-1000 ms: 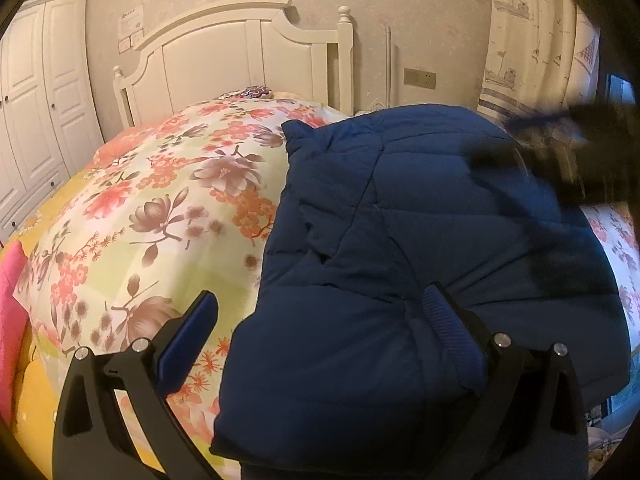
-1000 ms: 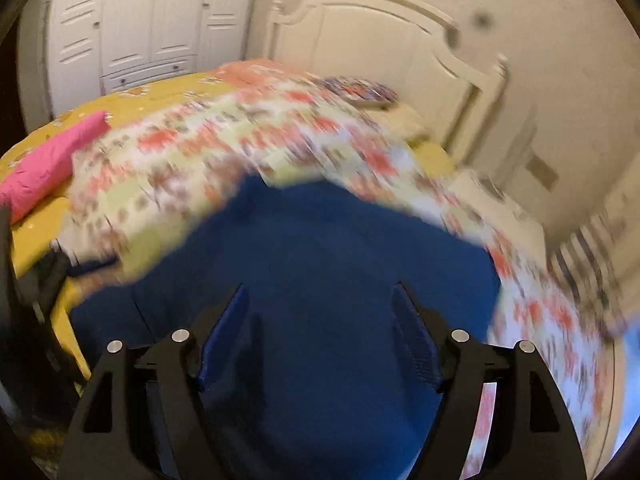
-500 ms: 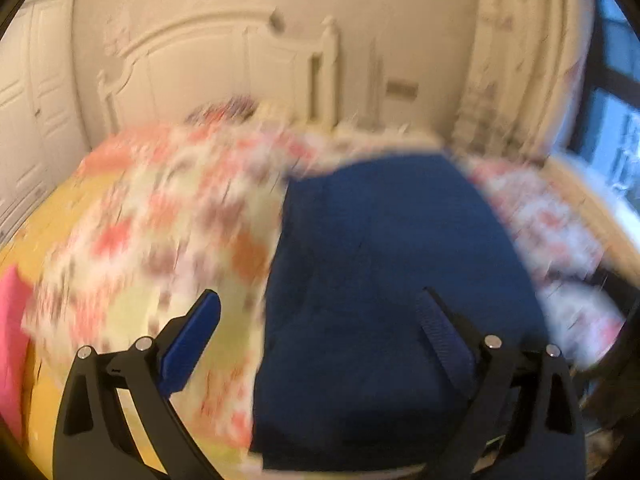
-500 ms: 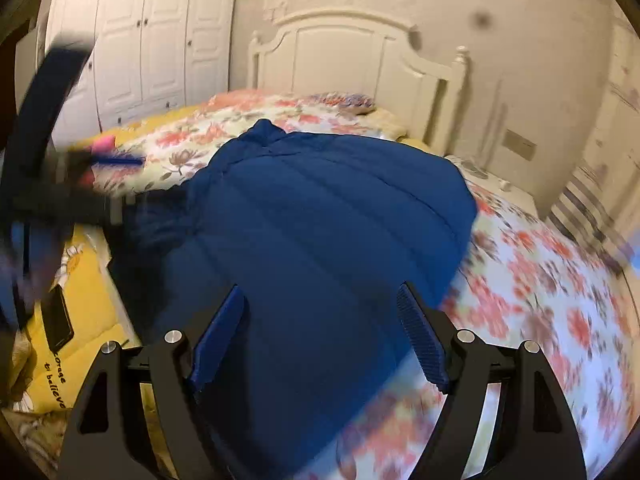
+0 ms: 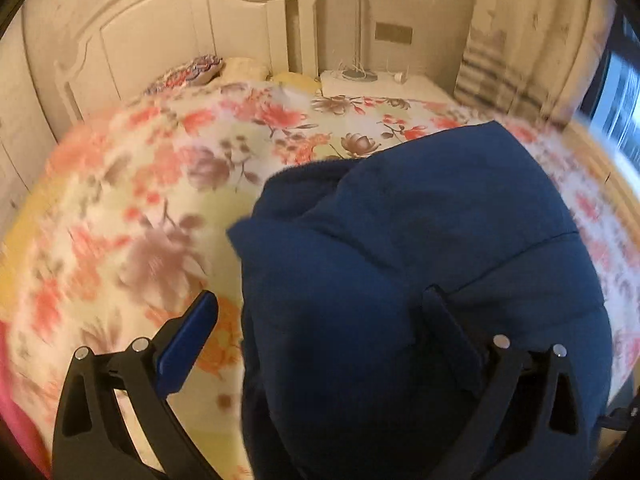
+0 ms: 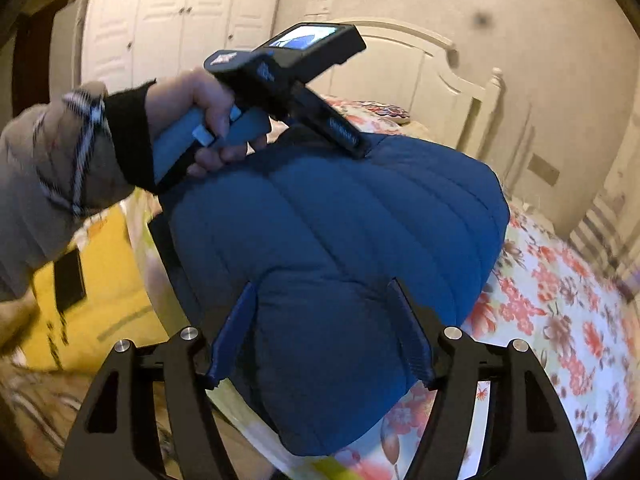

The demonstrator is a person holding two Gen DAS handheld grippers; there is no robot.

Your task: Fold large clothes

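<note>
Navy blue and quilted, the padded jacket (image 6: pixel 332 248) lies folded into a thick bundle on the floral bedspread (image 5: pixel 132 208), near the foot edge of the bed with the cream carved headboard (image 5: pixel 160 32) behind it. In the right wrist view its stitched channels run away from the camera, and a rounded lobe of it bulges toward the lens.

The right gripper (image 6: pixel 320 334) has that lobe between its blue-padded fingers (image 6: pixel 234 336). The jaws have just been closing and the padding fills the gap between them, with both pads against the cloth on either side, so they pinch the jacket's near end.

The left gripper (image 5: pixel 320 344) has its jaws spread wide. In its own view one blue pad sits over the bedspread just beside the jacket's edge, and the other finger sits over the blue fabric; the pads do not squeeze anything. Seen from the right wrist, this gripper (image 6: pixel 352 148) points down at the far top of the bundle, its tip at the fabric near the collar end. The person's left hand (image 6: pixel 208 120) wraps its blue handle, with a black cuff and a grey sleeve (image 6: pixel 48 192) behind it.

A white bedside cabinet (image 5: pixel 380 84) stands beside the headboard, and white wardrobe doors (image 6: pixel 168 20) fill the far wall. Yellow bedding (image 6: pixel 92 304) shows below the sleeve.
</note>
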